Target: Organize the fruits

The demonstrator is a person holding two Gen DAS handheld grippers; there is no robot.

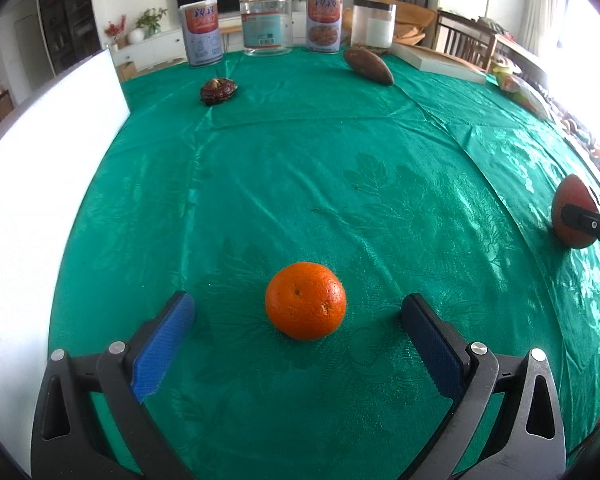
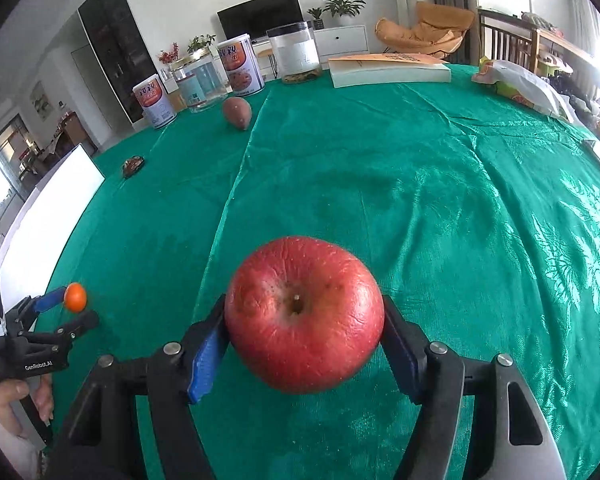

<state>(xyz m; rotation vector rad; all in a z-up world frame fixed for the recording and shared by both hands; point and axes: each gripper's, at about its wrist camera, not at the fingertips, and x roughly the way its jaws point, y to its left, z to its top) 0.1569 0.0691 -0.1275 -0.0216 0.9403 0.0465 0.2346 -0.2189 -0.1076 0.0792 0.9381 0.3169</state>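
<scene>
An orange (image 1: 305, 300) lies on the green tablecloth (image 1: 300, 168) between the blue pads of my left gripper (image 1: 298, 312), which is open around it without touching. In the right wrist view the orange (image 2: 75, 297) and the left gripper (image 2: 70, 308) show at the far left. My right gripper (image 2: 304, 336) is shut on a red apple (image 2: 303, 320), its pads pressed on both sides. The apple (image 1: 572, 218) also shows at the right edge of the left wrist view with a right finger across it.
A sweet potato (image 1: 367, 65) and a dark mushroom-like item (image 1: 218, 90) lie far back. Two cans (image 1: 201, 32), jars (image 1: 265, 22) and a book (image 1: 436, 62) stand along the far edge. A white board (image 1: 40, 184) stands on the left. Bags (image 2: 520, 88) lie at the right.
</scene>
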